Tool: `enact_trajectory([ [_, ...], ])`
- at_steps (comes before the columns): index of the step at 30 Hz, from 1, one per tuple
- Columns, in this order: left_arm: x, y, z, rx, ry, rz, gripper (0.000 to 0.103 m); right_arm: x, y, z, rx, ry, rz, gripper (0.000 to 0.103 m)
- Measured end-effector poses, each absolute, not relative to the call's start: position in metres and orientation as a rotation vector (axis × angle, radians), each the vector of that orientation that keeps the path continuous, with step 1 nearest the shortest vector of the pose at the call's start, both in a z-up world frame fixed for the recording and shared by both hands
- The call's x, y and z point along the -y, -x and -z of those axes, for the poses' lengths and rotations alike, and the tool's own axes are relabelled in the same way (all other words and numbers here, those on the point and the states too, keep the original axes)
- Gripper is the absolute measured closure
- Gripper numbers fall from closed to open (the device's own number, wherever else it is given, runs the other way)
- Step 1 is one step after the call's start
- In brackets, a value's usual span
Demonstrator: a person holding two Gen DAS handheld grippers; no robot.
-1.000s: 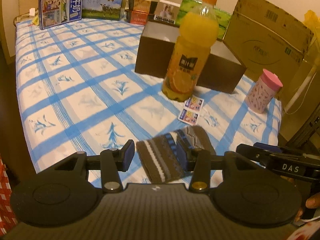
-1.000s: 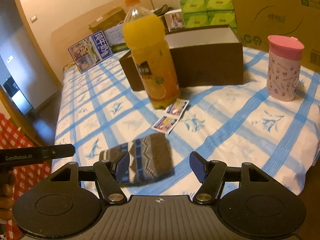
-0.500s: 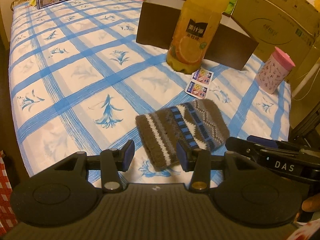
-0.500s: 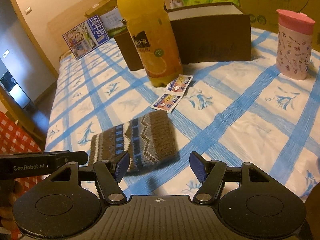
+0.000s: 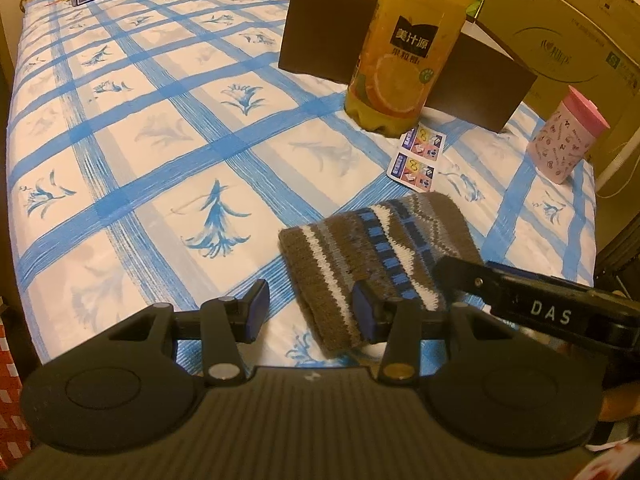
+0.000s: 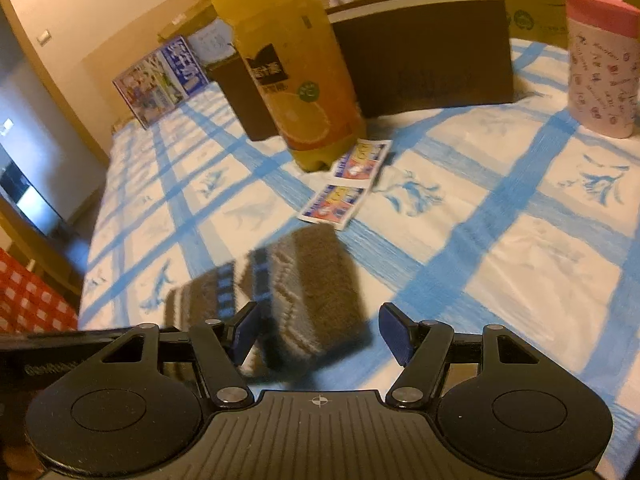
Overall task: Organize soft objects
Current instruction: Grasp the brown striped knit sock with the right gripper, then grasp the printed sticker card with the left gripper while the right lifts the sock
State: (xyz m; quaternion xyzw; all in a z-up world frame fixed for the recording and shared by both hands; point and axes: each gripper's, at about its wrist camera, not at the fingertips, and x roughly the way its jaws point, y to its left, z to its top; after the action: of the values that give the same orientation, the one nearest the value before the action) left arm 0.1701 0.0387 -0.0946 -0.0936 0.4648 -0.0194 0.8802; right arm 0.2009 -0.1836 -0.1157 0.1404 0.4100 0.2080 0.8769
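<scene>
Now my left tongs point(image 5: 310, 314) and right tongs point(image 6: 318, 330) hang open over the sock point(image 5: 376, 252) on the bed point(image 5: 160, 128).

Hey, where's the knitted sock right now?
The knitted sock lies flat on the blue-checked bedsheet, near its front edge, just this side of the two sachets by the orange juice bottle.
</scene>
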Motion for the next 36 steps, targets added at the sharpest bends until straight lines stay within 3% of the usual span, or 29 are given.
enact_trajectory([
  [2,-0.039,-0.171,0.098,-0.971,0.192,0.045,0.064,0.178,-0.202,0.117,-0.85,-0.313,-0.452,0.039],
  [4,-0.039,-0.173,0.101,-0.977,0.192,0.05,0.065,0.172,-0.202,0.118,-0.833,-0.285,-0.461,0.069],
  [9,-0.04,-0.173,0.103,-0.975,0.197,0.073,0.065,0.173,-0.198,0.113,-0.803,-0.222,-0.454,0.081],
  [19,-0.024,-0.18,0.103,-0.965,0.213,0.165,0.068,0.198,-0.175,0.074,-0.683,0.07,-0.402,0.083],
  [30,-0.021,-0.182,0.108,-0.968,0.184,0.187,0.071,0.176,-0.181,0.092,-0.77,-0.08,-0.548,0.085],
  [36,-0.031,-0.181,0.105,-0.966,0.179,0.141,0.072,0.158,-0.183,0.106,-0.765,0.012,-0.558,0.084],
])
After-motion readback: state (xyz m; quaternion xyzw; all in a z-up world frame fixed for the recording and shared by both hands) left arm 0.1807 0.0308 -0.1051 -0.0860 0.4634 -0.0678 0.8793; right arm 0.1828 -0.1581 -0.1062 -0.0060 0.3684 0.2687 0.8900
